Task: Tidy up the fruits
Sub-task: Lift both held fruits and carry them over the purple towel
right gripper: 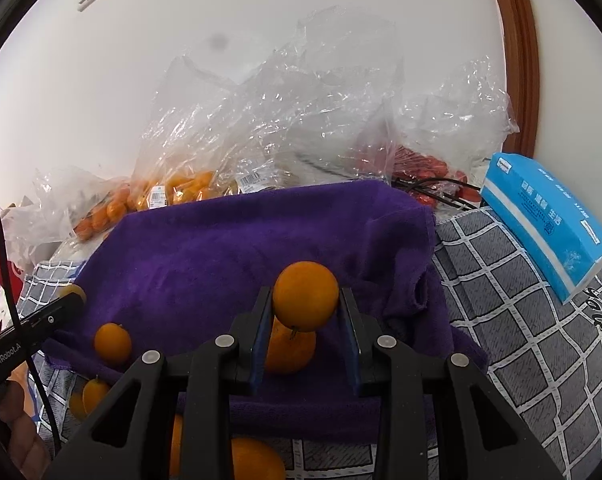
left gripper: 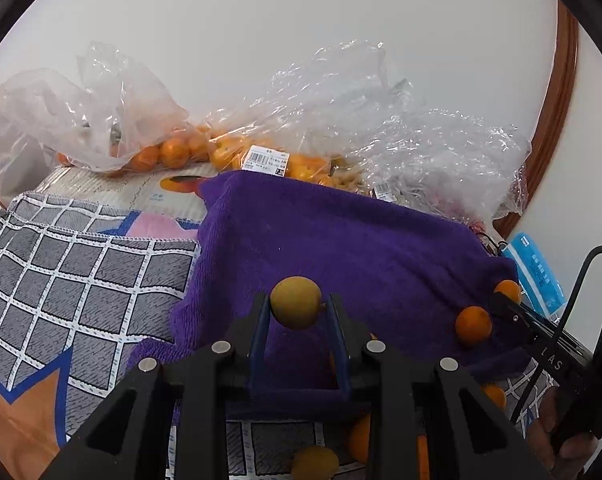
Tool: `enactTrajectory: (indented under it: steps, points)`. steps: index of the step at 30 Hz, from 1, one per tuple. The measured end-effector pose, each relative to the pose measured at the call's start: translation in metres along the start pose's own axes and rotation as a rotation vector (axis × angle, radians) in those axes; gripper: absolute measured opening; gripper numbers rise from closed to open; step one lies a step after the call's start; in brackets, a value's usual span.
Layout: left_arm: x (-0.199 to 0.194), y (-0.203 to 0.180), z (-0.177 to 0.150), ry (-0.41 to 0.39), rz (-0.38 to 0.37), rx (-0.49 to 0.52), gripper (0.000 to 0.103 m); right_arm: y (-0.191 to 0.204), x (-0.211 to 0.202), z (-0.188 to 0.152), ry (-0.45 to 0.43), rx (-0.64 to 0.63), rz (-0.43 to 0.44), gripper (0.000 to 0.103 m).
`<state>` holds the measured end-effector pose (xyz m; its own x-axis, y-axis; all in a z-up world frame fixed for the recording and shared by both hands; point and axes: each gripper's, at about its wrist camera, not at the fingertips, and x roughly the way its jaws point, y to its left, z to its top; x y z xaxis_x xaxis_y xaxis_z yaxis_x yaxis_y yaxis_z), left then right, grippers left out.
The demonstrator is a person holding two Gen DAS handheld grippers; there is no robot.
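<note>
Both tongs are pinching fruit. Left gripper (left gripper: 297, 312) clamps a dull yellow-green round fruit (left gripper: 296, 302) between its blue pads, over the purple towel (left gripper: 341, 240). Right gripper (right gripper: 305, 312) clamps an orange citrus fruit (right gripper: 305, 296) above the same towel, with a second orange fruit (right gripper: 289, 350) lying directly beneath its tips. One loose orange fruit (right gripper: 112, 343) rests on the towel left of the right gripper. Beyond both tongs, clear plastic bags (left gripper: 237, 128) hold more orange fruit. Right of the right gripper lies a blue tissue pack (right gripper: 549, 220) on the checked cloth (right gripper: 521, 320).
</note>
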<state>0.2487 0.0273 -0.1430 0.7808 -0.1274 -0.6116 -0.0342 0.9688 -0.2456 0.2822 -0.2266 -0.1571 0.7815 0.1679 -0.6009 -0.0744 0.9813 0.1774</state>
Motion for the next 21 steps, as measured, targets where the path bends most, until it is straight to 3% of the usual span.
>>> enactTrajectory:
  steps: [21]
  points:
    - [0.0107,-0.0019,-0.0019,0.061,0.012,0.007,0.028,-0.0076,0.01,-0.001,0.042,0.032,-0.007,0.034]
